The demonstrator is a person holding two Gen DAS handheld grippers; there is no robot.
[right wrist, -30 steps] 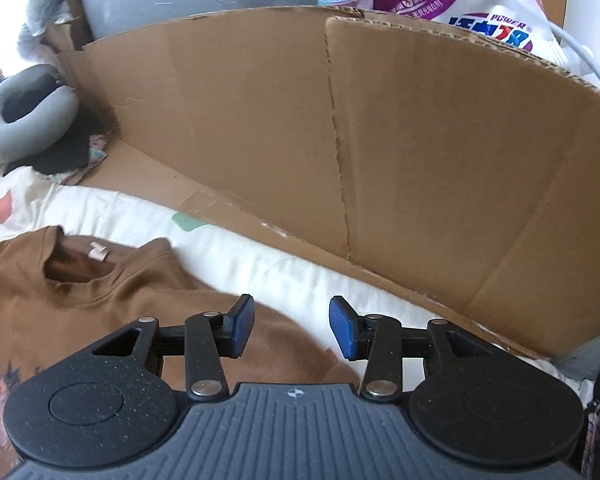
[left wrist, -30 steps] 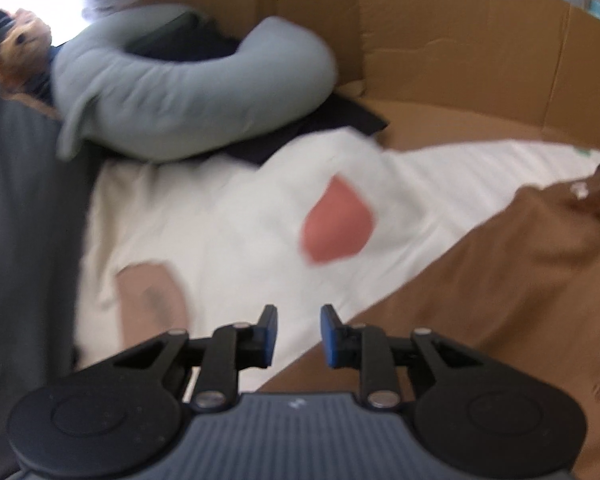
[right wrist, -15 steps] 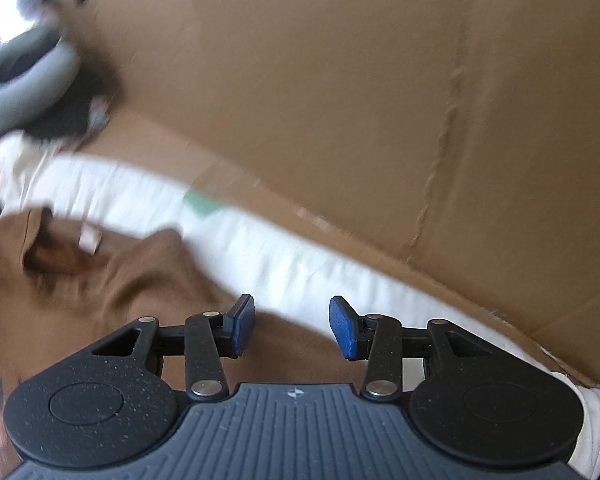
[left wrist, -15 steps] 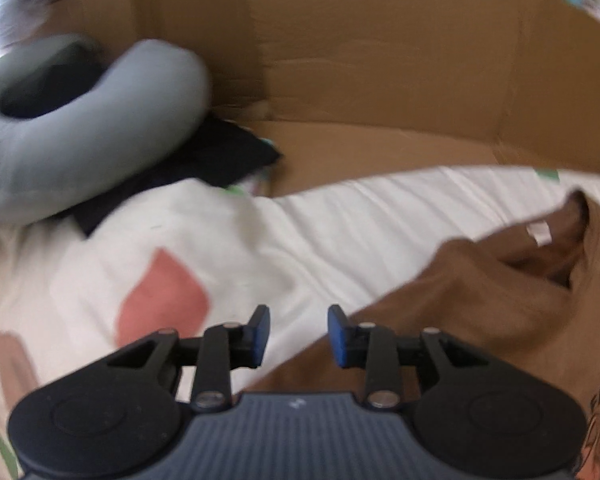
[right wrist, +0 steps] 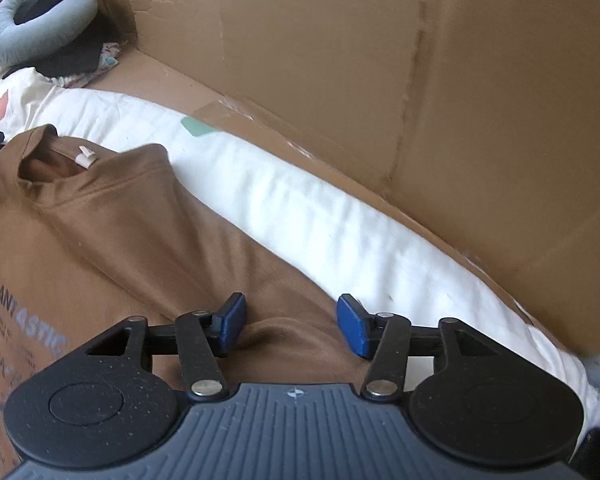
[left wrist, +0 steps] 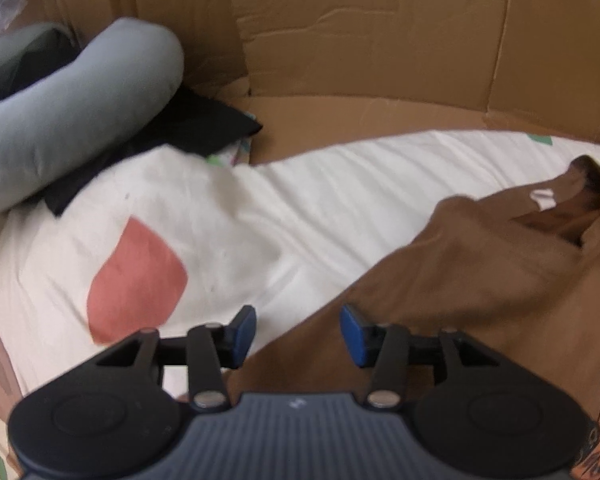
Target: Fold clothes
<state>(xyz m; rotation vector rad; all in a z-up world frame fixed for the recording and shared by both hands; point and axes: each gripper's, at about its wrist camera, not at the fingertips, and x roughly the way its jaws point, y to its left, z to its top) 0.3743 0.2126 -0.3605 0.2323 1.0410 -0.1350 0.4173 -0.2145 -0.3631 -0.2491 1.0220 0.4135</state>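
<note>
Brown cotton T-shirt (right wrist: 112, 240) lies flat on the white bed sheet (left wrist: 340, 184). Left gripper (left wrist: 298, 334) and right gripper (right wrist: 288, 324), both unclenched after widening, straddle opposite shoulder edges.

Brown printed T-shirt (right wrist: 112, 236), spread front-up on white bedding, collar opening gaping, label showing
</note>
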